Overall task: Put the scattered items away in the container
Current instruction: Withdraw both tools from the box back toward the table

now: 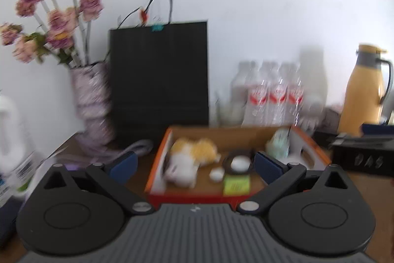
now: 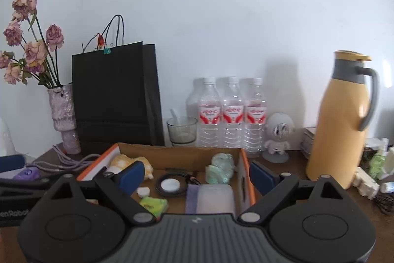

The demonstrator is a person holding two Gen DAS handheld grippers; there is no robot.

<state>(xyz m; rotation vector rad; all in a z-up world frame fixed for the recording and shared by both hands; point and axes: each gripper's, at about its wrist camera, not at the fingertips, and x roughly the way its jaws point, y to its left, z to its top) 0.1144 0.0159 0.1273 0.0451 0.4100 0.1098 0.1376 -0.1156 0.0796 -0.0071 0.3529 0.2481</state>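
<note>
Blue-padded jaws wide apart, empty-handed.

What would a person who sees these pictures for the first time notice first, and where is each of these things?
The eye falls first on the open cardboard box in the middle of the table, with a yellow-and-white plush toy and other small items inside. Behind it a tall black paper bag stands against the wall, with a vase of dried roses to its left. At the far right stands a big yellow thermos jug. Both grippers, left and right, are open and hold nothing.
</note>
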